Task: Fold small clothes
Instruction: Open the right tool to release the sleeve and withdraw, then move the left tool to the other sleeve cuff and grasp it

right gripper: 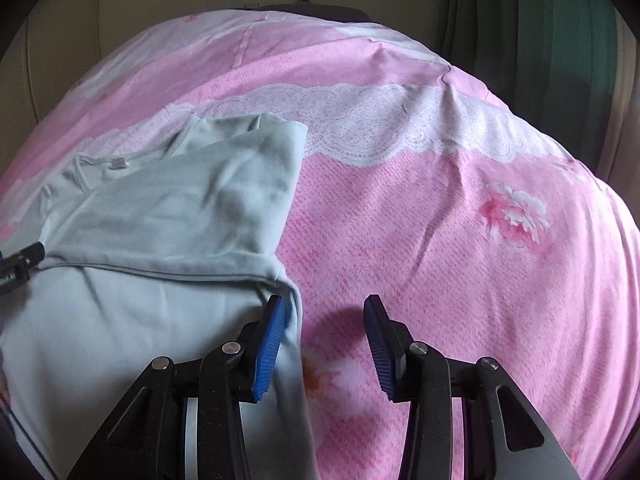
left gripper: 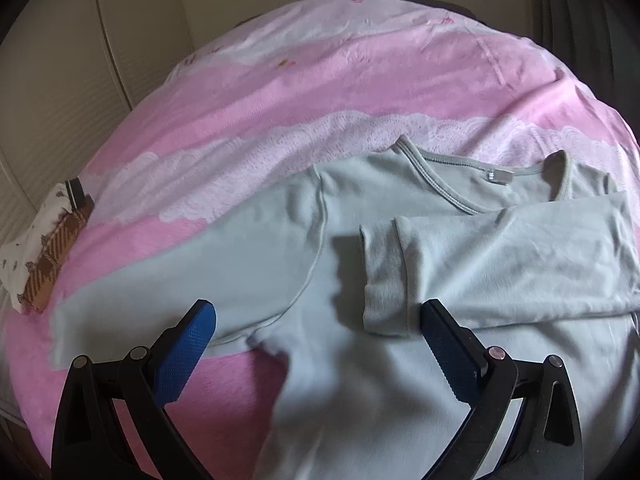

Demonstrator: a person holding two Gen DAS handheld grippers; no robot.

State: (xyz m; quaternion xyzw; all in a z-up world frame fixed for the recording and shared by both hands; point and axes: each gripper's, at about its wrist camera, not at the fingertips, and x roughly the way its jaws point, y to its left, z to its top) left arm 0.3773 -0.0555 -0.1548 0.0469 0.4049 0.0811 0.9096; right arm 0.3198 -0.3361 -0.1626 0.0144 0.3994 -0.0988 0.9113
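You have the pale green long-sleeved top [left gripper: 400, 380] spread flat on the bed, collar at the far side and hem toward you. One sleeve [left gripper: 500, 268] is already folded in across the chest, its cuff lying near the middle of the body. The other sleeve [left gripper: 180, 280] lies stretched out to the left over the pink bedspread [left gripper: 320, 92], so by my reading that fold is left to do, along with folding the body up.

Your left tool [left gripper: 320, 316] hangs spread wide above the middle of the top, gripping nothing. Your right tool [right gripper: 325, 312] is likewise released, its left pad at the folded right edge of the top, the other over bare bedspread.

The bedspread is pink with white lace-print bands and flowers, a little creased. A small patterned cloth [left gripper: 44, 248] with a brown checked part lies at the bed's left edge. Pale cupboard doors stand left and a dark curtain [right gripper: 540, 40] hangs far right.
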